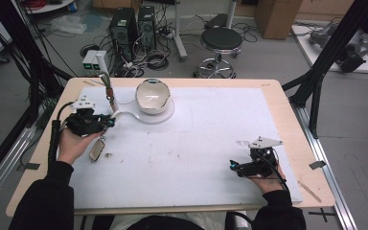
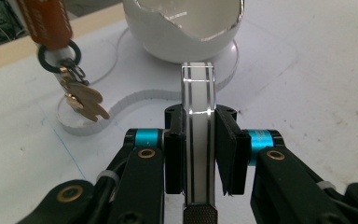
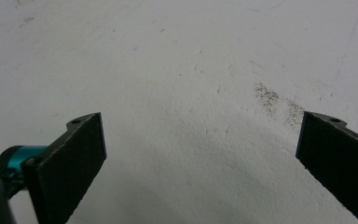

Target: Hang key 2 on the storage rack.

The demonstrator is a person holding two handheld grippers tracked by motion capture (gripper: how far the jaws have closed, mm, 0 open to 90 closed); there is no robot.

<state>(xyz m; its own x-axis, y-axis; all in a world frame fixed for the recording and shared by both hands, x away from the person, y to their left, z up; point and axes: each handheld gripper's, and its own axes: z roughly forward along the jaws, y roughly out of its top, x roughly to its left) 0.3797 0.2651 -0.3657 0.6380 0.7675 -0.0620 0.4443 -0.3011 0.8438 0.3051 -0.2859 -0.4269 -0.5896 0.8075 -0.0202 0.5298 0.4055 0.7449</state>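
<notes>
Your L gripper (image 2: 199, 154) is clamped on a clear acrylic strip (image 2: 198, 121) w/ dark edge lines, strip upright between the pads, pointing at the white egg-shaped bowl (image 2: 182, 29). Bowl sits on a clear flat base plate (image 2: 135, 100) at the far-left part of the white mat (image 1: 211, 143). Brown leather key strap (image 2: 44, 21) w/ brass key (image 2: 85, 101) hangs just left of the strip, over the plate's lobe. Your R gripper (image 3: 200, 158) is released, jaws wide apart over bare mat, near-right, well apart from the bowl. Small oval object (image 1: 97, 150) lies by your L hand (image 1: 73, 143).
</notes>
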